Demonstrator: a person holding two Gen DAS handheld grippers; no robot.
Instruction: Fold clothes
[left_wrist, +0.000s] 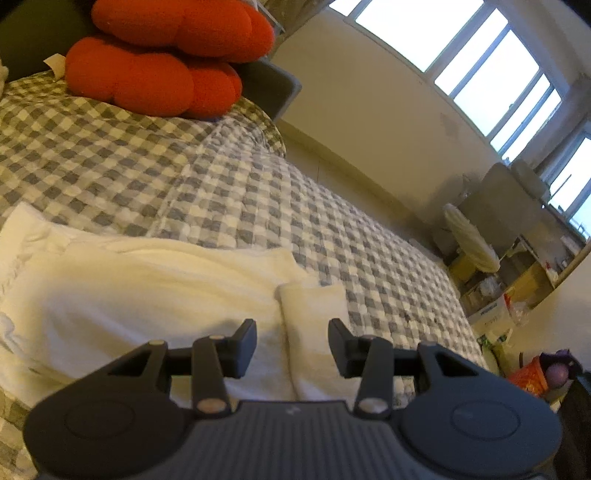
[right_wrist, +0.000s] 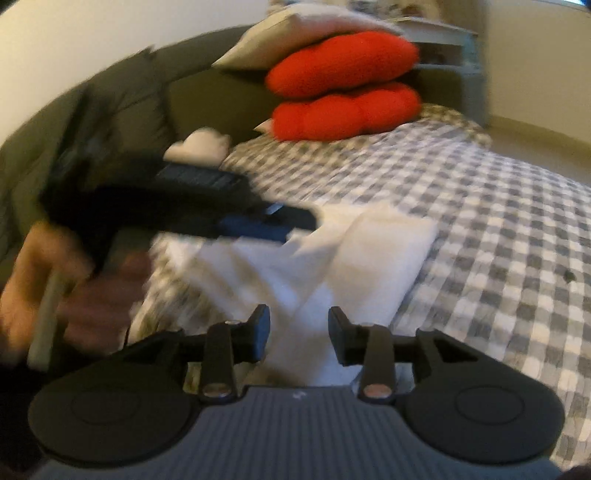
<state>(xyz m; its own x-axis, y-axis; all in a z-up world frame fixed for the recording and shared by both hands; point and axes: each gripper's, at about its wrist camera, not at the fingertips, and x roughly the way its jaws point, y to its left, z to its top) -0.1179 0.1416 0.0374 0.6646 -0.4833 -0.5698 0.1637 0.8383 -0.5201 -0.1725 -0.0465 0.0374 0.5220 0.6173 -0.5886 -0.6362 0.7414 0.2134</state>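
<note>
A white garment (left_wrist: 147, 288) lies partly folded on the checked bedspread (left_wrist: 332, 221), with a narrow folded strip (left_wrist: 314, 314) along its right side. My left gripper (left_wrist: 292, 343) hovers over that strip, open, its pads touching no cloth. In the right wrist view the same white garment (right_wrist: 369, 251) spreads out ahead. My right gripper (right_wrist: 298, 332) stands open above its near end, pressing on nothing. The left gripper (right_wrist: 299, 225) shows blurred at the left, held by a hand (right_wrist: 44, 280), its tip over the garment's far edge.
Two red cushions (left_wrist: 166, 55) are stacked at the head of the bed, with a pale pillow (right_wrist: 295, 33) on top. A dark padded headboard (right_wrist: 110, 110) lies behind. Right of the bed are the floor, a wall with windows (left_wrist: 480, 66) and cluttered boxes (left_wrist: 498, 295).
</note>
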